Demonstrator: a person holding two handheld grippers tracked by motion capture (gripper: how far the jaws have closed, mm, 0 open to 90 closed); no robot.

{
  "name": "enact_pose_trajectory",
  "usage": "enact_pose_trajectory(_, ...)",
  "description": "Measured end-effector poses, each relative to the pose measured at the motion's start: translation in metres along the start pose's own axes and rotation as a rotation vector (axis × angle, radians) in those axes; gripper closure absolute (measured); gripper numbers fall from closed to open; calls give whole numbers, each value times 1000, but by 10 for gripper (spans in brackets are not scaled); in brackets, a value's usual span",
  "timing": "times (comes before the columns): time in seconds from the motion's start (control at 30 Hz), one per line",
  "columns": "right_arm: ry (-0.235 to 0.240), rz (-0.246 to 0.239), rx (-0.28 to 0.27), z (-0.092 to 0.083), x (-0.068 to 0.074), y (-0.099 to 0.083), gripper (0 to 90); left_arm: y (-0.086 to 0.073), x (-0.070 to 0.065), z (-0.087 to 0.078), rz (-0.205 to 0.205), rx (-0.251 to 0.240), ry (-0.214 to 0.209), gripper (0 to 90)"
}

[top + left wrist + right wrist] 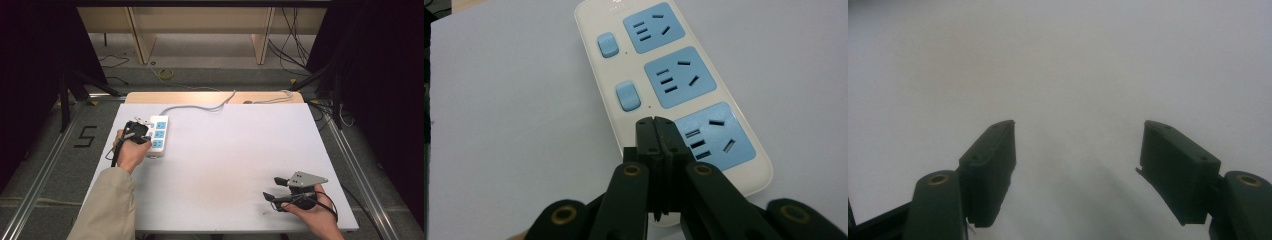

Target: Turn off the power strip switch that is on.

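A white power strip (pixel 158 136) with three blue sockets lies at the table's left, its grey cable running to the far edge. In the left gripper view the power strip (pixel 664 75) shows two blue rocker switches beside the upper sockets. My left gripper (pixel 656 125) is shut, its tips together right over the strip next to the nearest socket, where a third switch would sit hidden beneath them. From above, the left gripper (pixel 141 135) sits at the strip's left side. My right gripper (pixel 272 188) rests open near the front right of the table, and its jaws (pixel 1077 150) hold nothing.
The white table top (pixel 225 150) spreads wide between the two hands. Loose cables (pixel 260 97) lie along the far edge. Dark stands and floor rails flank the table on both sides.
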State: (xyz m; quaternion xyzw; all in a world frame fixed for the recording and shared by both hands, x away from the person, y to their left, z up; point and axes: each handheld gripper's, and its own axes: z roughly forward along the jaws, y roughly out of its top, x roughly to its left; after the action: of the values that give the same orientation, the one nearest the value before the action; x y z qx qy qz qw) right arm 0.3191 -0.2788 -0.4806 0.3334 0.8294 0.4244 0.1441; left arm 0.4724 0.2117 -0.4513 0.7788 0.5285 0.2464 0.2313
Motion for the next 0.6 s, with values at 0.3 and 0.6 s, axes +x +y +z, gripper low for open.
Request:
enact_pose_trajectory(0.3, 1, 1, -1, 0, 0, 0, 314, 0, -1, 4, 3, 16, 3, 899)
enact_pose_trajectory(0.6, 1, 1, -1, 1, 0, 0, 314, 0, -2, 4, 2, 29, 27, 900)
